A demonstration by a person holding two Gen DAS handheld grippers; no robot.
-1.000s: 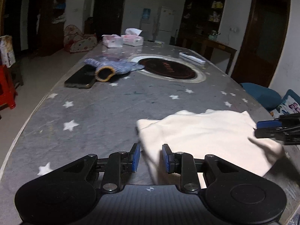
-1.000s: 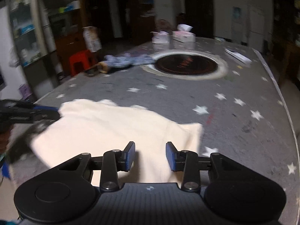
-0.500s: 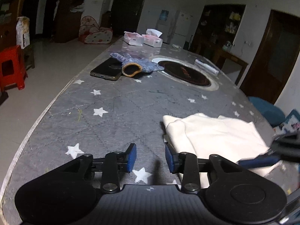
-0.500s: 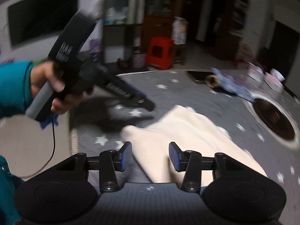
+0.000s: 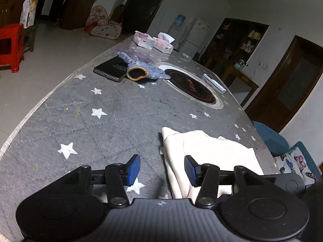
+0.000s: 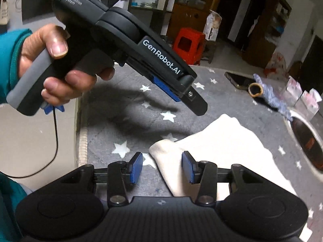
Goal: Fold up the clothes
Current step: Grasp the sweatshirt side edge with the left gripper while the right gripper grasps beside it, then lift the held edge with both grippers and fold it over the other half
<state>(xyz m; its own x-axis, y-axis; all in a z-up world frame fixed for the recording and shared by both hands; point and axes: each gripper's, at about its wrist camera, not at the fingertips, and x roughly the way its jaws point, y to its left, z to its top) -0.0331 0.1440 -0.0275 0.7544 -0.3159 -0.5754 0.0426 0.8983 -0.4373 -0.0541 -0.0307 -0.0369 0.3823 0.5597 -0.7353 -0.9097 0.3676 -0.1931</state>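
A cream folded garment lies on the grey star-patterned table; it also shows in the right wrist view. My left gripper is open and empty, hovering over the garment's left edge. My right gripper is open and empty, above a near corner of the garment. In the right wrist view the left gripper hangs above the table, held in a hand, to the left of the garment.
A phone and a blue knitted glove lie at the far left of the table. A round dark hotplate, tissue boxes and a white remote lie further back. The table's near edge borders floor.
Both grippers have drawn back and lifted off the garment. The right wrist view has swung left, bringing the hand-held left gripper large into view. The garment lies still.
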